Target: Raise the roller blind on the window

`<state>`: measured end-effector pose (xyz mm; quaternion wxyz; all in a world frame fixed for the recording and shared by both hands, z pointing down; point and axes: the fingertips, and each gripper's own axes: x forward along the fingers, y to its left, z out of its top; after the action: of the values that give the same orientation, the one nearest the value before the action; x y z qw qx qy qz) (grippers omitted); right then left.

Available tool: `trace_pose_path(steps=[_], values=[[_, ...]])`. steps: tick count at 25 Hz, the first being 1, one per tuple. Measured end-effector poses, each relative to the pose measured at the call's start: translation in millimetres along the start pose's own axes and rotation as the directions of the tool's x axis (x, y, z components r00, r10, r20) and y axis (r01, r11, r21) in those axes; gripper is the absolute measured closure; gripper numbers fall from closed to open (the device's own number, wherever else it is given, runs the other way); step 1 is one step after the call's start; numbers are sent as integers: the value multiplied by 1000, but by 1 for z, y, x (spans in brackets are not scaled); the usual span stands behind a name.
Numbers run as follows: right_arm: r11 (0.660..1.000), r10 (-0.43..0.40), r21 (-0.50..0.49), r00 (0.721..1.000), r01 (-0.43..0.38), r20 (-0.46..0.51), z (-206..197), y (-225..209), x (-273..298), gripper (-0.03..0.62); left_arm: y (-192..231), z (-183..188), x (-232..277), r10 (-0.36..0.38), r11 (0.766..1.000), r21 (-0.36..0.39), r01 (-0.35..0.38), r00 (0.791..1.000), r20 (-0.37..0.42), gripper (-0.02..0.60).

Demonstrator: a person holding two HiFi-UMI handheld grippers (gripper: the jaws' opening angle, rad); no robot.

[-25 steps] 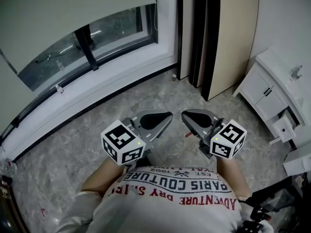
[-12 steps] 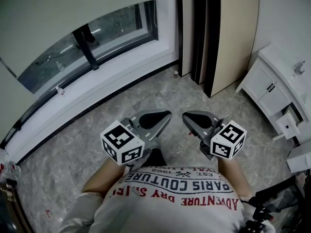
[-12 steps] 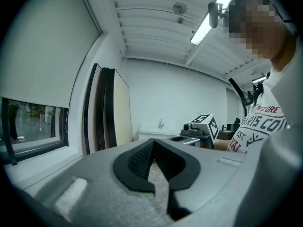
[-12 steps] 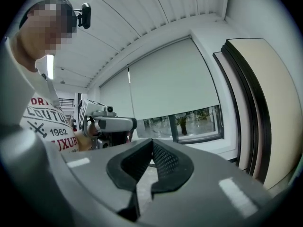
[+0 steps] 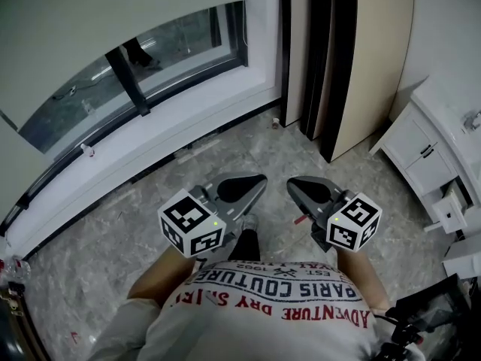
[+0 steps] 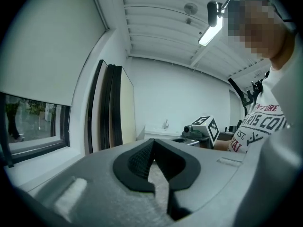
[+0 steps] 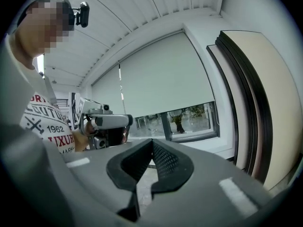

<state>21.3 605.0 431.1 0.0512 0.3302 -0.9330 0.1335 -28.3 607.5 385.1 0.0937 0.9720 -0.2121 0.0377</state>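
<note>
The pale roller blind (image 5: 113, 13) covers the upper part of the window, and bare glass (image 5: 143, 70) shows below its lower edge. It also shows in the right gripper view, where the roller blind (image 7: 161, 84) has a thin cord (image 7: 121, 89) hanging at its left side. My left gripper (image 5: 262, 178) and right gripper (image 5: 290, 181) are held side by side at waist height, well short of the window. Both are shut with nothing between the jaws, as the left gripper (image 6: 152, 141) and the right gripper (image 7: 152, 140) show in their own views.
A white sill (image 5: 158, 134) runs under the window above a marbled floor (image 5: 98, 254). Tall boards (image 5: 353, 59) lean in the corner on the right. A white cabinet (image 5: 432, 156) with open drawers stands at the far right, and dark gear (image 5: 428, 307) at the bottom right.
Both grippers have moved across the floor with the person, still side by side. In the head view the cabinet has slid toward the right edge. The jaws have stayed shut.
</note>
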Motion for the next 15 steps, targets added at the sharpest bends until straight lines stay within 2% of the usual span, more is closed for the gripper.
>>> trace_pose_path(steps=[8,15], values=[[997,-24,67,1000,24,-1,36,-117,103,588,153,21,53,11,1000,-24,-11,1000,-19,580],[996,-82,31,996,81,37,97,-207,191,588,275,53,82,7,1000,-15,-7,1000,-15,580]])
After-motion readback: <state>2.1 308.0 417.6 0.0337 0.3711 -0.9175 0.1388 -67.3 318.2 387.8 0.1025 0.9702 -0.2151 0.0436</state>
